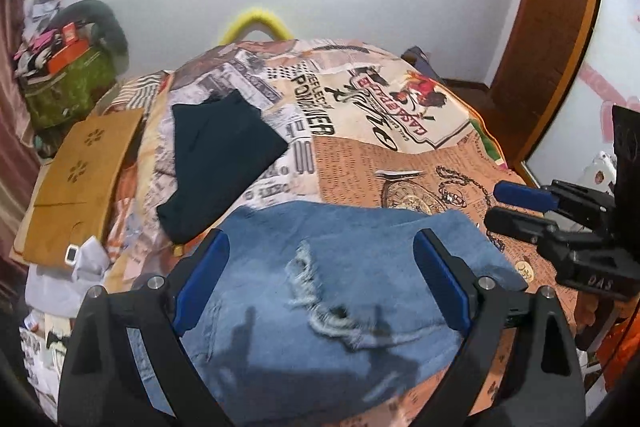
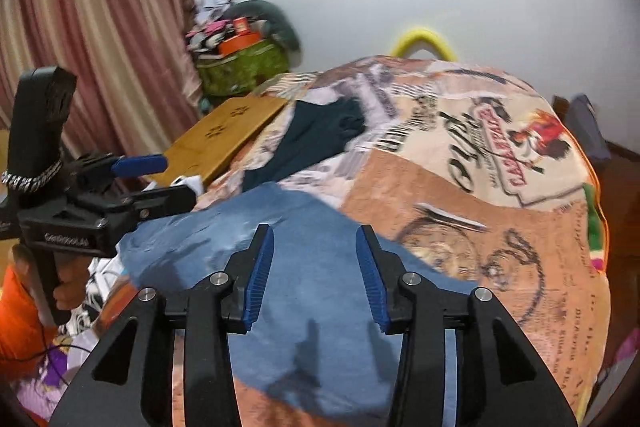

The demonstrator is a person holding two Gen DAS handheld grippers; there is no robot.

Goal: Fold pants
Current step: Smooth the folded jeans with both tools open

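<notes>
The blue denim jeans point(image 1: 340, 267) lie in a compact bundle on the bed point(image 1: 400, 155), filling the lower centre of both wrist views, with a frayed rip showing on top. They look folded at least once, though blur makes it hard to count the layers or judge how neat the edges are. The left gripper point(image 1: 322, 267) hangs over them with its fingers spread wide and nothing between the pads. The right gripper point(image 2: 316, 271) has its fingers partly open, also holding no cloth. In the upper left of the frame, a dark green garment point(image 1: 220, 155) lies folded further up the bed, well apart. What seems left is perhaps a last fold or smoothing.
</notes>
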